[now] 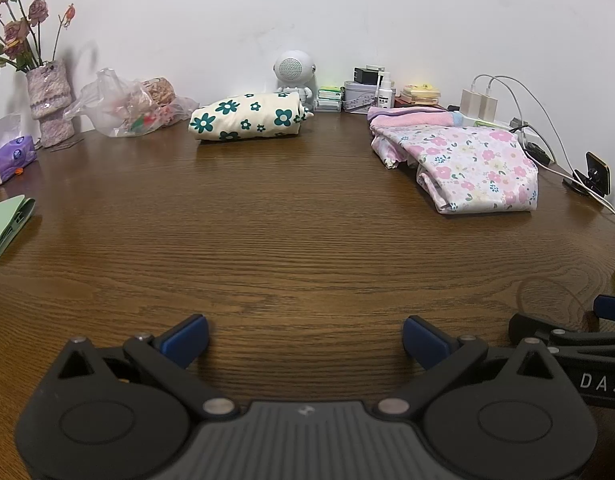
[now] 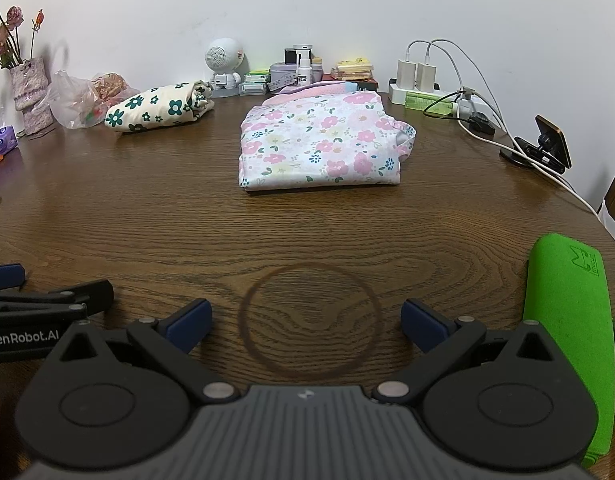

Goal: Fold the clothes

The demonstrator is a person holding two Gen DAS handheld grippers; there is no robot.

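A folded pink-flowered garment [image 2: 321, 144] lies on the brown wooden table [image 2: 147, 220], straight ahead in the right wrist view and at the right [image 1: 471, 162] in the left wrist view. It sits atop a pink cloth [image 1: 411, 117]. A cream garment with teal flowers [image 1: 247, 117] lies rolled near the back wall, also visible as a bundle [image 2: 159, 108] in the right wrist view. My left gripper [image 1: 305, 340] is open and empty, low over the near table. My right gripper [image 2: 305, 326] is open and empty beside it, over a dark ring mark [image 2: 309, 320].
At the back stand a vase of dried roses [image 1: 49, 100], a plastic bag [image 1: 123, 106], a white robot speaker [image 1: 294, 74], small boxes and a bottle [image 1: 385, 94], chargers with cables [image 2: 419, 76] and a phone holder [image 2: 547, 146]. A green case [image 2: 567, 328] lies at right, green paper [image 1: 7, 228] at left.
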